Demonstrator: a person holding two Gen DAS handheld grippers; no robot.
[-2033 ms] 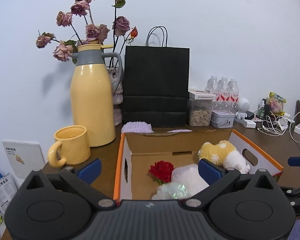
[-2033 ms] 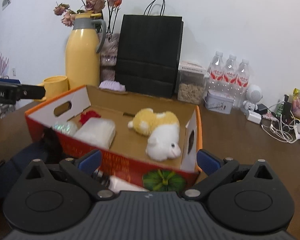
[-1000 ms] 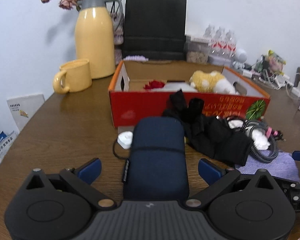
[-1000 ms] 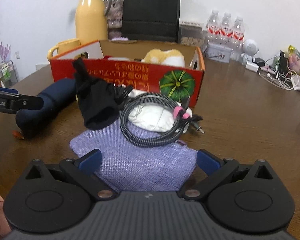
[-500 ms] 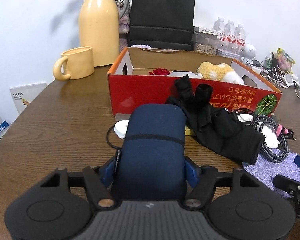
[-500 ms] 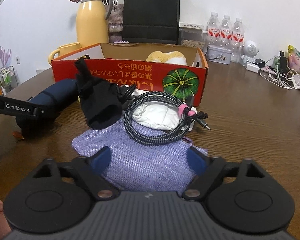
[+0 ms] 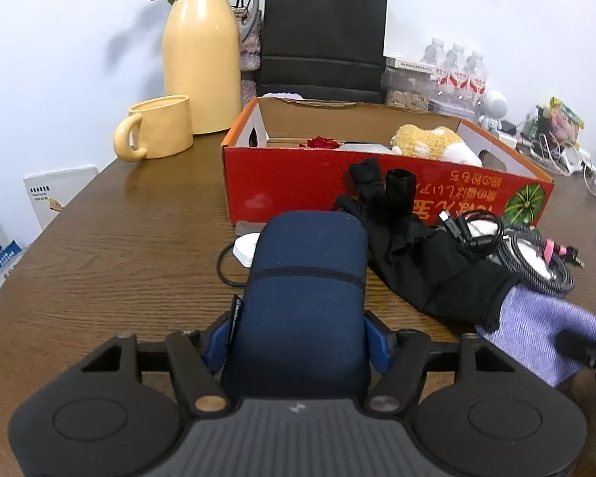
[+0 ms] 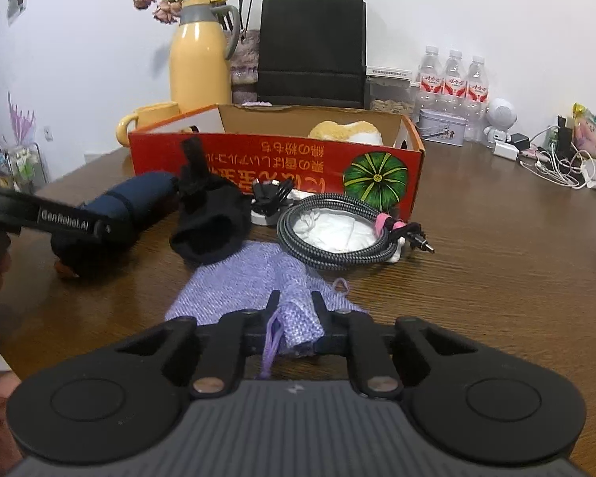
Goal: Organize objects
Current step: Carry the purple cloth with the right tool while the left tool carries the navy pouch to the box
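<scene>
Objects for organizing lie on a brown wood-grain bench, in front of a red cardboard box with open top. On its near wall are white characters printed upside down and a green round pumpkin picture; a yellow and white plush toy lies inside. Just before the box lies a navy soft fabric pouch, long and rounded, and the left gripper has closed its blue pads on both sides of it; the words "GenRobot.AI" can be read on this gripper's finger in the right wrist view. Beside the pouch is a black cloth glove, partly on a lilac woven cloth. The right gripper is pinched nearly shut on the near edge of this cloth, which bunches between its fingers. A grey braided cable, coiled and tied with pink band, rests on something white and crumpled.
</scene>
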